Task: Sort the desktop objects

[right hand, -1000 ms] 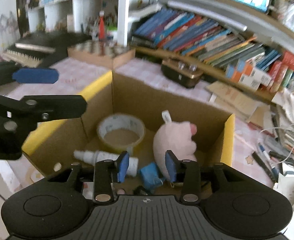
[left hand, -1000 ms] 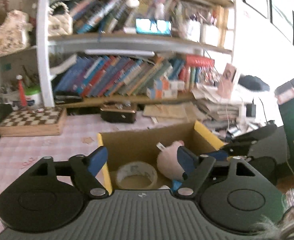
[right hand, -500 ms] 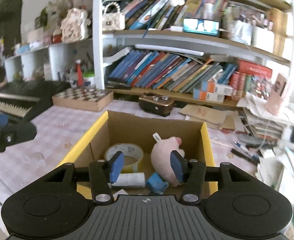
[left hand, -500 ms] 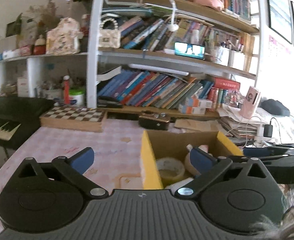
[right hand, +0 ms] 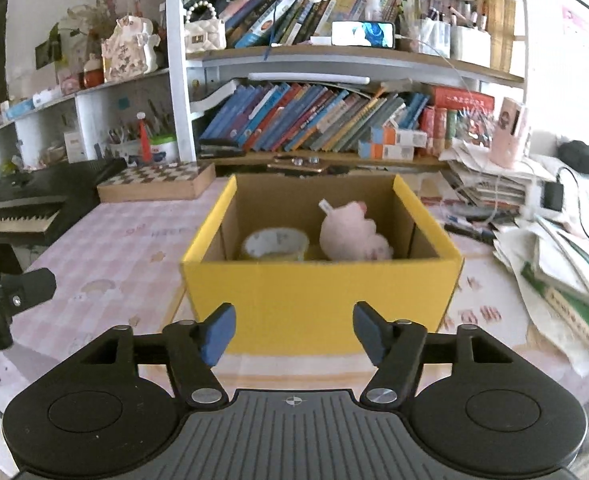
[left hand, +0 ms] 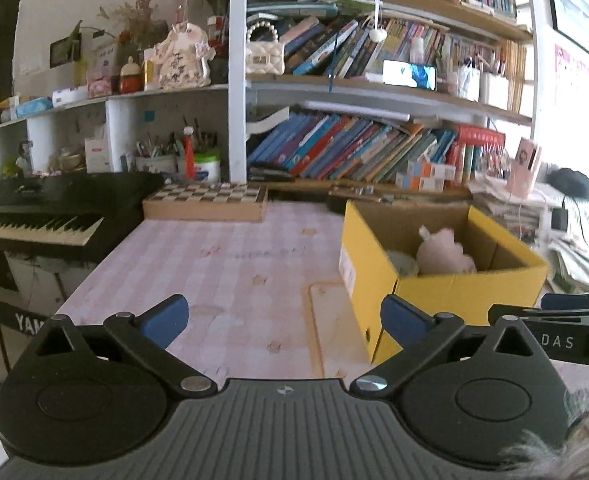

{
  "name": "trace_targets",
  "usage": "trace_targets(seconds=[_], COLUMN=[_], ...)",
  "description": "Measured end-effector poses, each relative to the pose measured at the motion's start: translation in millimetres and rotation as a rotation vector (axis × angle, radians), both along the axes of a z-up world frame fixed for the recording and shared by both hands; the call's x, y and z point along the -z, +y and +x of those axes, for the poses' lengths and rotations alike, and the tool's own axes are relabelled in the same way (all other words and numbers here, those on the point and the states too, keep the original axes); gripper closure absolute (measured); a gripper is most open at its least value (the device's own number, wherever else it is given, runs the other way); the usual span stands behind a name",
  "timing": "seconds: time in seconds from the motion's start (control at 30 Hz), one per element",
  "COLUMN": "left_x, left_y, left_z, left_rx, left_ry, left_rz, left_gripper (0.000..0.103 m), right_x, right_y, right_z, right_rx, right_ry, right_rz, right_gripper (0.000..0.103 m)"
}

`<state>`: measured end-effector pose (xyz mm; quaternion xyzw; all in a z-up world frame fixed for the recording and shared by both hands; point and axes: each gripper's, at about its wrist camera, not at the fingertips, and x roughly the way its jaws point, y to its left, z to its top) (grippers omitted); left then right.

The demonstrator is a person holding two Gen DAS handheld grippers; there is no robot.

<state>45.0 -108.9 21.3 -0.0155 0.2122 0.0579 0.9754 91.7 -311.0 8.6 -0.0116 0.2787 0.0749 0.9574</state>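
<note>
The yellow box (right hand: 318, 304) stood on the pink checked surface (right hand: 106, 248) just beyond the right gripper (right hand: 294, 334), whose jaws were opening with nothing between them, while the left gripper (left hand: 284, 320), off the box's left side, had its jaws spread fully wide and empty over bare surface. Inside the box a pink plush pig (right hand: 352, 236) lay beside a roll of tape (right hand: 275, 245); "DAS" could be read on the other gripper at the left view's right edge. Behind the box stood a chessboard (right hand: 156, 184), a keyboard (left hand: 38, 216) and leaning books (right hand: 314, 120), with loose papers (right hand: 550, 256) right of the box.
</note>
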Motion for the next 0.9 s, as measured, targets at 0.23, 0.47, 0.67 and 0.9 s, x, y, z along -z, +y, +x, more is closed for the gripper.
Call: trace_targets(seconds=[0.23,0.47,0.67,0.9], left_x=[9,13,17,20], left_y=[12,15,12,18], left_z=[-22,-37,-47,-57], left_rx=[0.012,0.036,0.064,0.063], left_ry=[0.038,0.052,0.073,0.098], left_rz=[0.005,0.008,0.019,0.029], left_gripper=[0.000,0.000,0.000,0.000], right_x=[8,13,19,24], right_y=[24,34,33,38], right_z=[-37,-61,-71,-77], right_rx=[-0.016,0.005,0.041,0.055], right_ry=[0.037,0.040,0.059,0.076], right_rz=[-0.032,-0.057,-0.047,-0.035], right_gripper=[0.027,0.016,0.012,0.008])
